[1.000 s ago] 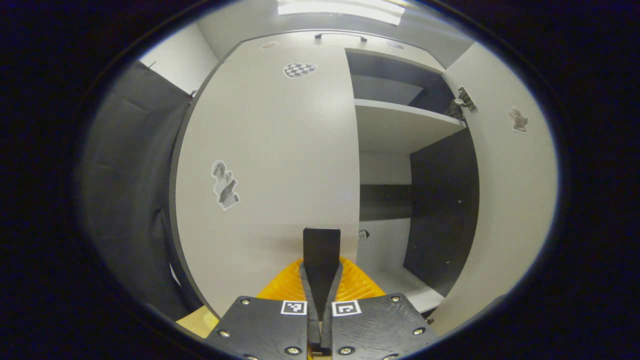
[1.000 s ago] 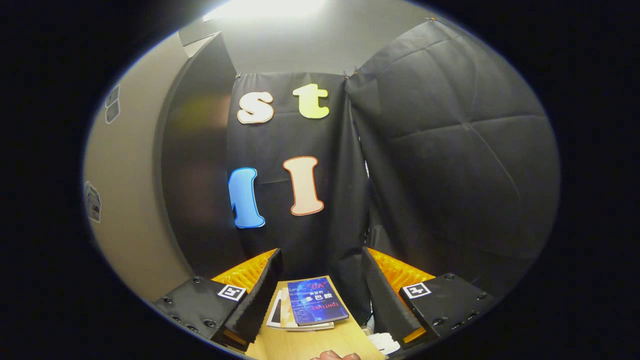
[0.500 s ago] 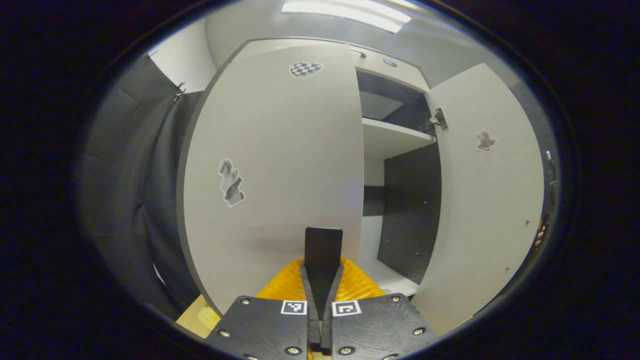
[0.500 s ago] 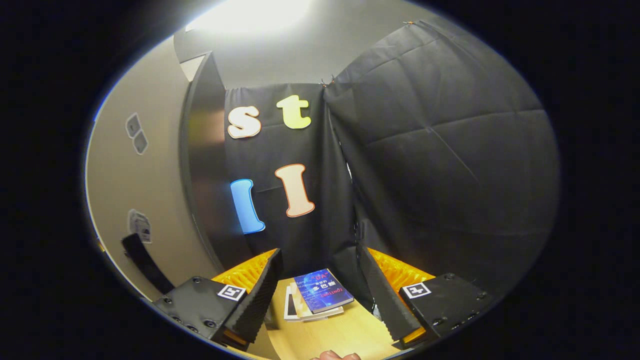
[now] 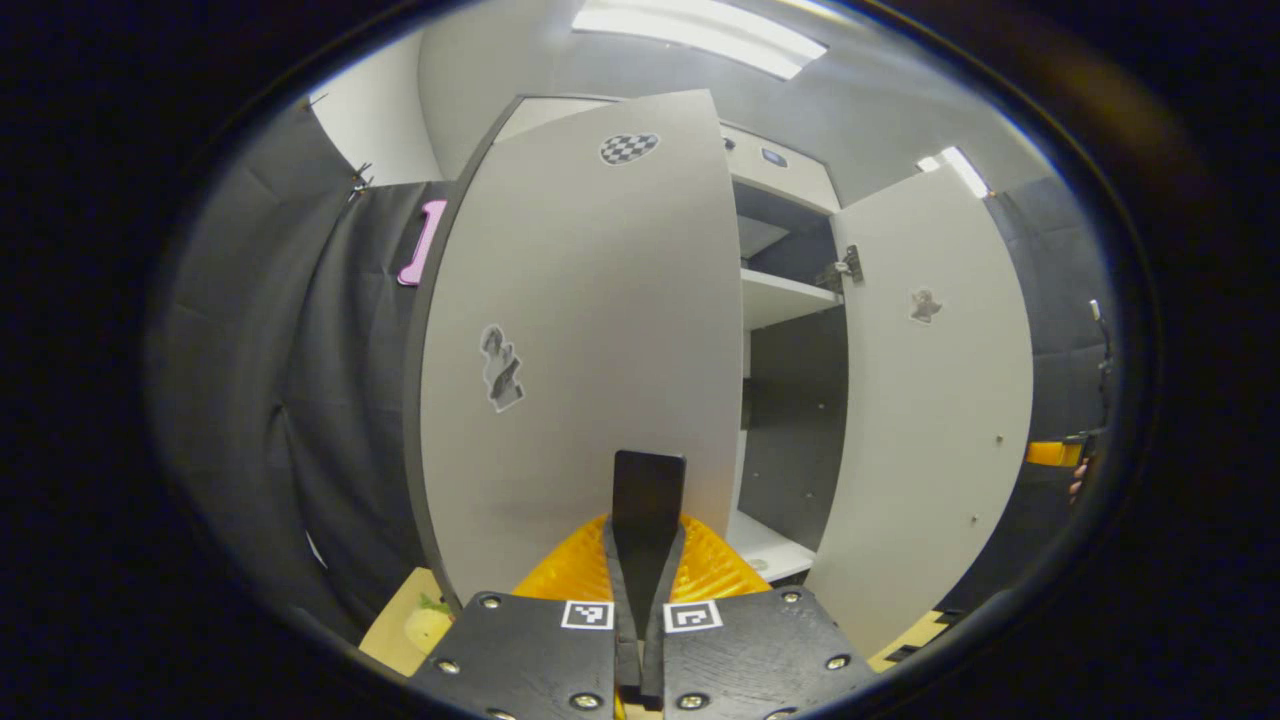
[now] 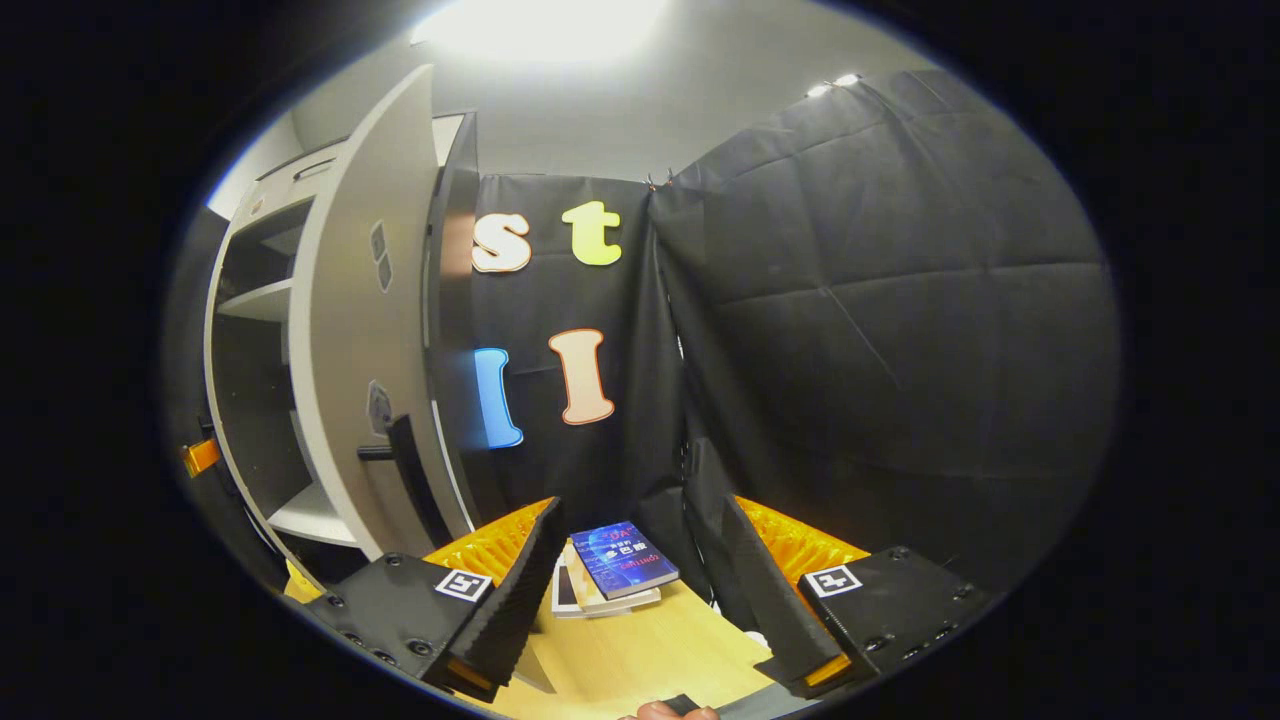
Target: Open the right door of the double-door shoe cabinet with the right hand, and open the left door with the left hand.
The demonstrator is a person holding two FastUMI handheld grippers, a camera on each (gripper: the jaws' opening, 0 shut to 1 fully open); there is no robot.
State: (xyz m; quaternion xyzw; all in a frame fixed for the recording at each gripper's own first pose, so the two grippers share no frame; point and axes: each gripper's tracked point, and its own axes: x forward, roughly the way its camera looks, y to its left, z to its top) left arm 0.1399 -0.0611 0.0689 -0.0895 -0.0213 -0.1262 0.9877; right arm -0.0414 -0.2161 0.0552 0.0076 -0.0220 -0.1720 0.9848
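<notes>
The shoe cabinet's pale left door (image 5: pixel 590 330) stands ajar in the left gripper view. My left gripper (image 5: pixel 646 525) is shut on that door's dark handle (image 5: pixel 648 480), near its free edge. To the right, the right door (image 5: pixel 930 400) is swung wide open, showing a shelf (image 5: pixel 785 295) and a dark inside wall. In the right gripper view my right gripper (image 6: pixel 640 570) is open with nothing between its fingers. It hangs off to the right of the open right door (image 6: pixel 350 330), apart from that door's black handle (image 6: pixel 405 470).
A few books (image 6: pixel 620 565) lie on a wooden table (image 6: pixel 640 650) under the right gripper. Black cloth walls close in the booth on the left (image 5: pixel 250 400) and right (image 6: pixel 880 330). Part of the left gripper (image 6: pixel 200 455) peeks past the cabinet.
The left door has swung further out with my left gripper on its handle. The right gripper has drawn away from the right door, whose inside and handle have come into its view.
</notes>
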